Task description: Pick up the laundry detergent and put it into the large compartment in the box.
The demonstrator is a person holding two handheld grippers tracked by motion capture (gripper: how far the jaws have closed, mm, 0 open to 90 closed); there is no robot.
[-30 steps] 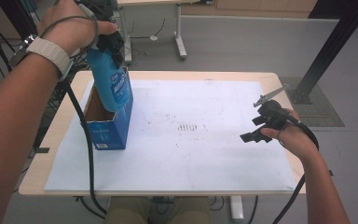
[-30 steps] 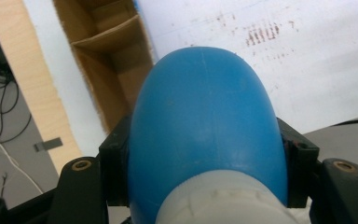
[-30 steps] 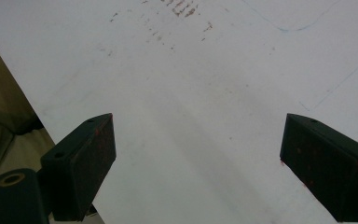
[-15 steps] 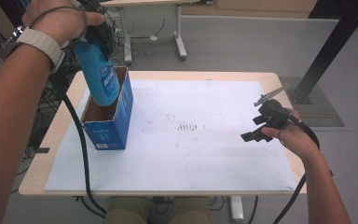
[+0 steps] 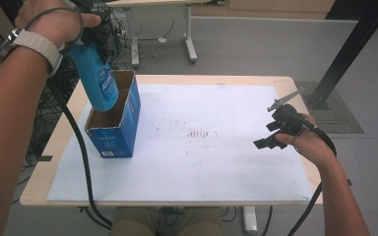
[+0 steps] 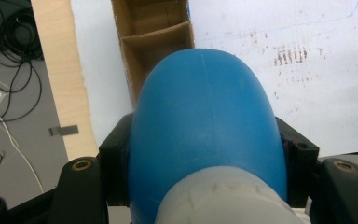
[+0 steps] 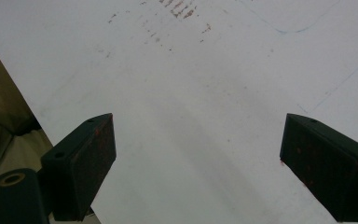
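- One blue bottle (image 5: 98, 78): your left gripper (image 5: 94, 35) clamps its neck, base above the cardboard box (image 5: 114, 129); seating remains.
- Right gripper (image 5: 275, 132): jaws apart, empty, over the table (image 5: 236, 152).

The high view looks forward and down over my side of the table (image 5: 177, 196), taking in both my forearms. My left gripper view stares down along a blue bottle (image 6: 205, 135) into the open box (image 6: 154, 28); my right sits close over the white sheet (image 7: 205, 116), sharing its reddish marks (image 7: 182, 11).
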